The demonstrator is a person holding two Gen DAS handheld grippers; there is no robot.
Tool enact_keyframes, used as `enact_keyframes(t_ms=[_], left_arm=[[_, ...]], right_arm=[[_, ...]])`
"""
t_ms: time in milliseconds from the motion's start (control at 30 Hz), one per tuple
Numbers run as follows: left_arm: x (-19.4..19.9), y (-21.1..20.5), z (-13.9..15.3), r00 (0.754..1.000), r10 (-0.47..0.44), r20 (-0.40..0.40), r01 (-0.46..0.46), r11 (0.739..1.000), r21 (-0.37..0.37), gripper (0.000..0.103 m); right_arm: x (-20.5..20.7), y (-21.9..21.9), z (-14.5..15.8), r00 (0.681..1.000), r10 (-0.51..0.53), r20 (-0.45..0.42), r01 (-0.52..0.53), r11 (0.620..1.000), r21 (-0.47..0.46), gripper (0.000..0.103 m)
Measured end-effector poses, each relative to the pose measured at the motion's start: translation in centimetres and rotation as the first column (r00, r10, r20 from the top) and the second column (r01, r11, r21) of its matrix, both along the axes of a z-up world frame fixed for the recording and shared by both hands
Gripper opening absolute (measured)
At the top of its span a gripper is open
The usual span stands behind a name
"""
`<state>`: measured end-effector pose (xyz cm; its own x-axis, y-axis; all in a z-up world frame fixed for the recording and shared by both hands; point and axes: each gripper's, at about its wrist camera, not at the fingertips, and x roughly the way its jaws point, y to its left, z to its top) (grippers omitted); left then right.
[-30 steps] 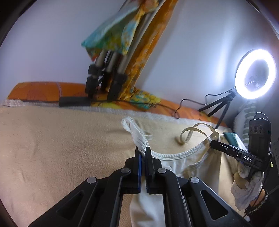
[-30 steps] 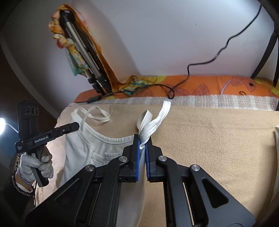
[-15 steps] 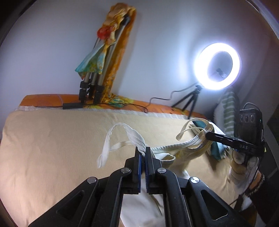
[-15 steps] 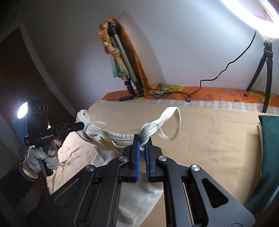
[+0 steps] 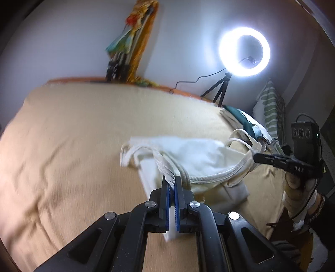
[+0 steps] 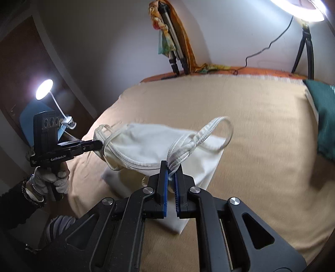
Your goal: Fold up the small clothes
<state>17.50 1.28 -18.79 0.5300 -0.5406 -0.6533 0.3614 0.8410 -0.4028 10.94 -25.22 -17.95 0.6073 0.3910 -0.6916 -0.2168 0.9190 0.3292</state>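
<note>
White top (image 5: 194,154), 2 straps, each in 1 closed claw (image 5: 172,184) (image 6: 171,170).

We count one white garment (image 5: 201,157) with two shoulder straps (image 6: 211,129), two grippers, left gripper (image 5: 172,184) and right gripper (image 6: 172,169), one bed (image 5: 73,136) with one tan blanket (image 6: 261,136), one ring light (image 5: 244,51), one desk lamp (image 6: 44,92), one striped pillow (image 5: 270,108), and one green cloth (image 6: 324,117).

Motion-blurred blanket (image 5: 69,150); ring light (image 6: 301,10) cropped by top edge.
</note>
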Motion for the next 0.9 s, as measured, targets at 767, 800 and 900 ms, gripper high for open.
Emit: enact_keyframes(t_ms=[767, 800, 900], left_arm=[[2.6, -4.6, 4.0, 0.991, -0.132, -0.022, 0.133, 0.97, 0.204, 0.021], [3.1, -5.0, 3.2, 0.99, -0.133, -0.053, 0.142, 0.966, 0.216, 0.021], [3.9, -5.3, 0.9, 0.976, -0.147, -0.159, 0.182, 0.954, 0.239, 0.018]], right_arm=[[4.3, 3.9, 0.1, 0.973, 0.053, -0.227, -0.104, 0.971, -0.216, 0.014], [4.4, 4.2, -0.6, 0.968, 0.056, -0.244, -0.113, 0.967, -0.227, 0.014], [4.1, 4.9, -1.9, 0.954, 0.07, -0.291, -0.143, 0.961, -0.237, 0.014]])
